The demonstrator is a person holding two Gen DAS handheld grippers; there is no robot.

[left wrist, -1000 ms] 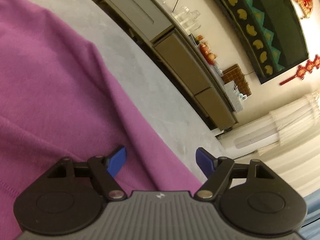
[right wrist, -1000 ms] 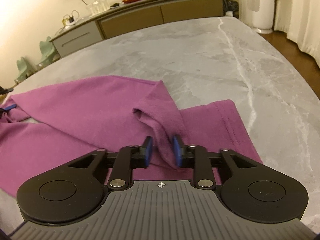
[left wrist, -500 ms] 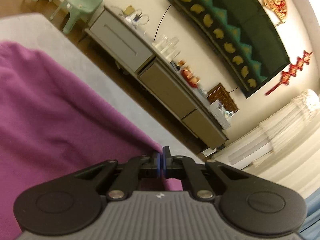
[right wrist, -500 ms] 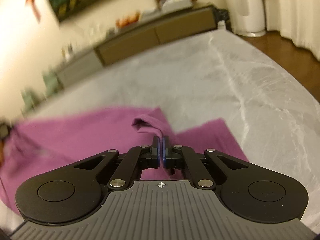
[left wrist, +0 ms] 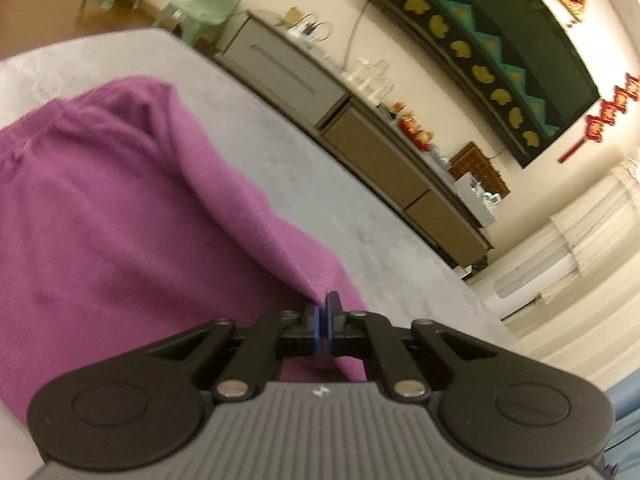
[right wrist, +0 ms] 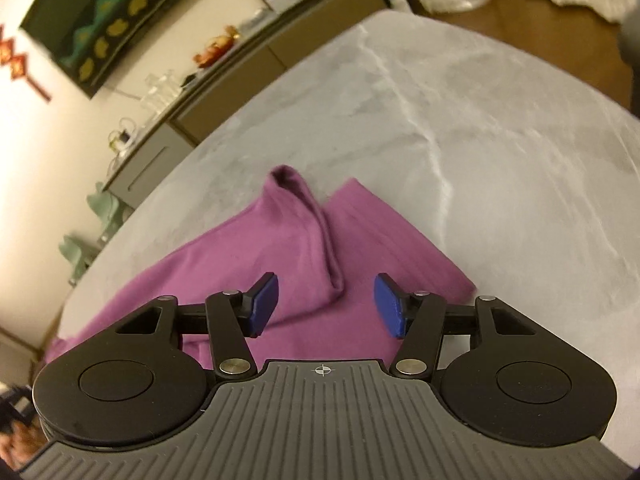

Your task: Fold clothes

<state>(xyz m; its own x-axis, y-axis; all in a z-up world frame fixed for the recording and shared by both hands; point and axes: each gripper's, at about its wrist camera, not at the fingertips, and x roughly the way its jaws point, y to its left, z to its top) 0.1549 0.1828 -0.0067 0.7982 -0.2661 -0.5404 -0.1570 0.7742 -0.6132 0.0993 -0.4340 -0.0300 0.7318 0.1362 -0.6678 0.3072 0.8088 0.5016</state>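
You are looking across a grey marbled surface (right wrist: 480,128) toward a cream wall (left wrist: 460,92), where a long low sideboard (left wrist: 360,140) in grey and brown carries glassware (left wrist: 370,76) and a red fruit arrangement (left wrist: 414,130). Above it hangs a dark panel (left wrist: 500,40) edged in teal with gold shapes, flanked by red knot ornaments (left wrist: 600,120). Pale green chairs (left wrist: 208,4) stand on the brown wood floor (right wrist: 560,4); cream curtains (left wrist: 592,280) hang near a white tower unit (left wrist: 524,280). Warm indoor light throughout.

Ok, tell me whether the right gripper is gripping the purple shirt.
No, the right gripper stands open, its blue pads apart from the purple shirt.
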